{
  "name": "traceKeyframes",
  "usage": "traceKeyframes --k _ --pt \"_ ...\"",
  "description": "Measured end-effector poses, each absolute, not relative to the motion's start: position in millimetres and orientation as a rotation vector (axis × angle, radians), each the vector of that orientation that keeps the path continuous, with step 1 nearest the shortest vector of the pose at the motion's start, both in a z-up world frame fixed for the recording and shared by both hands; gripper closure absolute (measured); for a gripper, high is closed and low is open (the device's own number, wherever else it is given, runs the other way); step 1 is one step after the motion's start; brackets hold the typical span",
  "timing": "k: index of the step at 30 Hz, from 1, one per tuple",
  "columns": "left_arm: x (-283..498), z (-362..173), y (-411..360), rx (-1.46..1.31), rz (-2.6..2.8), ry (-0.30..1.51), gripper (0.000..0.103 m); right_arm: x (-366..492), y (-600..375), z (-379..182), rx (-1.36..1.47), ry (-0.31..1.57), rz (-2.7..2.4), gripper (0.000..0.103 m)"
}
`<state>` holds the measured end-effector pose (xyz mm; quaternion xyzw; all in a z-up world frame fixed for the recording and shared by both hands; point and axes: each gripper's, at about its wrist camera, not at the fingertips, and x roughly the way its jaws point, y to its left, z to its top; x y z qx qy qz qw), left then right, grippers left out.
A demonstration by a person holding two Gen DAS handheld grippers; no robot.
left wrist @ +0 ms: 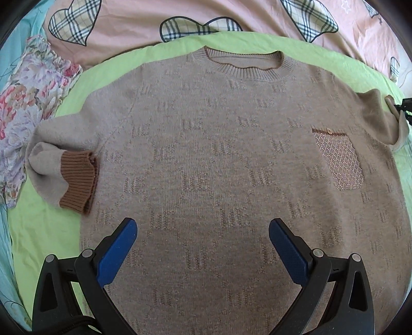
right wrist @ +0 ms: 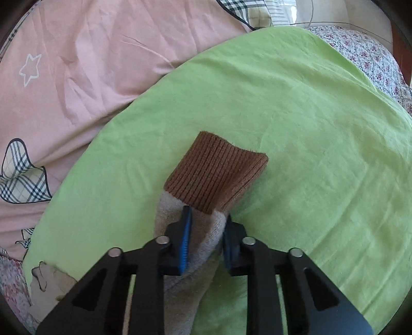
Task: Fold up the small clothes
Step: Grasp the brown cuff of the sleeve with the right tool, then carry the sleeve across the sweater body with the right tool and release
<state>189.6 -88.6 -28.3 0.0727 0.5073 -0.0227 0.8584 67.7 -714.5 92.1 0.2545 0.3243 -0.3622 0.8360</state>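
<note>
A beige knit sweater (left wrist: 206, 144) lies flat, front up, on a green sheet (left wrist: 38, 226), collar at the far side. It has a studded chest pocket (left wrist: 340, 162). Its left sleeve is folded inward, brown cuff (left wrist: 78, 180) beside the body. My left gripper (left wrist: 202, 239) is open and empty, hovering over the lower body of the sweater. My right gripper (right wrist: 206, 226) is shut on the sweater's other sleeve (right wrist: 195, 247), just behind its brown ribbed cuff (right wrist: 216, 172), above the green sheet (right wrist: 309, 128).
A floral garment (left wrist: 28, 103) lies at the left edge of the green sheet. A pink quilt with plaid hearts (left wrist: 144, 23) lies beyond the sheet; it also shows in the right wrist view (right wrist: 77, 64). Floral bedding (right wrist: 373, 59) is at the far right.
</note>
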Motion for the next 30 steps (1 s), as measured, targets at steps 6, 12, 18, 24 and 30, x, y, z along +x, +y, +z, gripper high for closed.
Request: traceKeyframes --k 6,12,18,24,30 --pt "184 -24 -87 0.132 -0.067 1.055 0.001 73 -641 114 0.448 0.664 -0.572 0.095" --pt "174 -19 -74 0.077 -0.088 1.053 0.001 92 -516 114 0.417 0.666 -0.266 0.096" --pt "164 -11 -57 0.031 -0.119 1.028 0.001 137 -397 85 0.425 0.703 0.023 0.096" --pt "164 -11 -38 -0.033 -0.132 1.027 0.001 190 -326 34 0.45 0.815 0.165 0.096" --pt "171 -17 -24 -0.112 -0.152 1.044 0.001 216 -291 -6 0.445 0.909 0.219 0.096"
